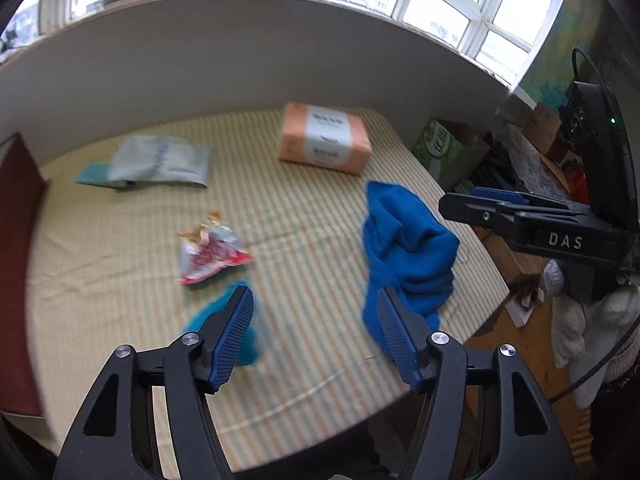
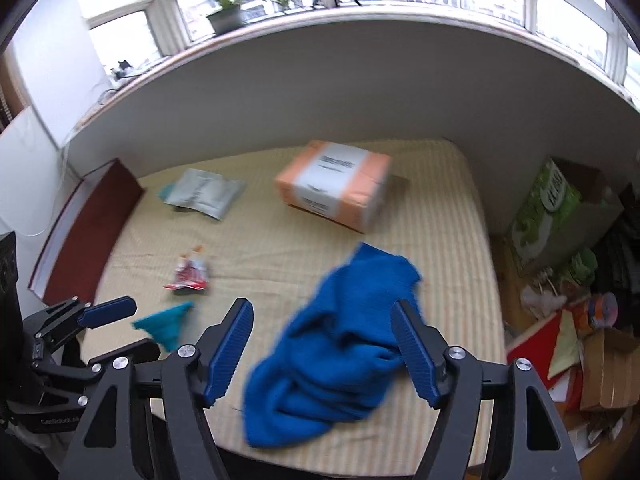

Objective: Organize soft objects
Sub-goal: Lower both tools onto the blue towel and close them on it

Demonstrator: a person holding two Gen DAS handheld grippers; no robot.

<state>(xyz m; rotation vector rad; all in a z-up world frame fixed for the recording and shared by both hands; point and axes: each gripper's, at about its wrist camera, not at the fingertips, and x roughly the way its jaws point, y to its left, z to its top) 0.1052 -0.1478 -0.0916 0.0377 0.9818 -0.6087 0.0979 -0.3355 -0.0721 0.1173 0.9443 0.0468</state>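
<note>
A crumpled blue cloth (image 1: 404, 256) lies on the striped table (image 1: 312, 360) at the right; it also shows in the right wrist view (image 2: 340, 352). A small teal cloth (image 1: 240, 332) lies near the front left, also in the right wrist view (image 2: 166, 326). My left gripper (image 1: 316, 320) is open and empty above the table, between the two cloths. My right gripper (image 2: 324, 336) is open and empty, hovering over the blue cloth. In the left wrist view the right gripper (image 1: 480, 208) shows at the right edge. In the right wrist view the left gripper (image 2: 104, 312) shows at the left.
An orange tissue pack (image 1: 324, 140) stands at the back. A grey pouch (image 1: 160, 162) lies on a green item at the back left. A crumpled red-and-white wrapper (image 1: 210, 256) lies mid-table. A dark red book (image 1: 16, 260) lies at the left edge. Boxes and clutter (image 2: 560, 240) sit on the floor at right.
</note>
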